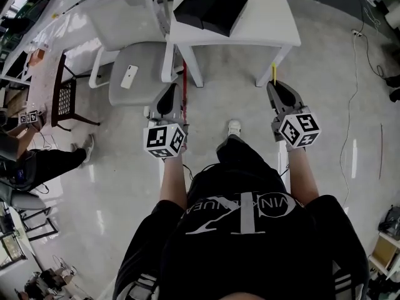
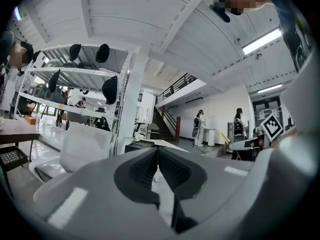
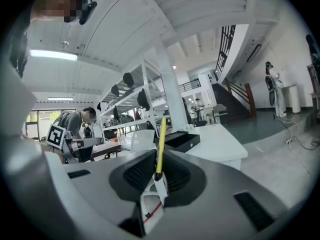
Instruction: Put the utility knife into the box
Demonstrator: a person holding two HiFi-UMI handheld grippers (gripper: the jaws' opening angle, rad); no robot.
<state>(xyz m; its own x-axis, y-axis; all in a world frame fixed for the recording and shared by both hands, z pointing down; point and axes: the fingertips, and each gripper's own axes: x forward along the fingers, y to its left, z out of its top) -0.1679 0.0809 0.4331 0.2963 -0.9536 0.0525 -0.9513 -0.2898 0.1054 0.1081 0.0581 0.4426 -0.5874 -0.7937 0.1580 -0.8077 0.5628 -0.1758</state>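
Jaws of the right gripper (image 3: 159,164) pinch the yellow utility knife (image 3: 161,143), which pokes up at the centre of the right gripper view. The left gripper (image 2: 158,156) has its jaws pressed together, empty. The black box (image 1: 210,9) sits on the white table (image 1: 265,20), upper centre of the head view.

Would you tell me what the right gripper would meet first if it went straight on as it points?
Probably the white table, at its near edge; the yellow utility knife in the right gripper would touch first. The black box lies farther back. Depth unclear.
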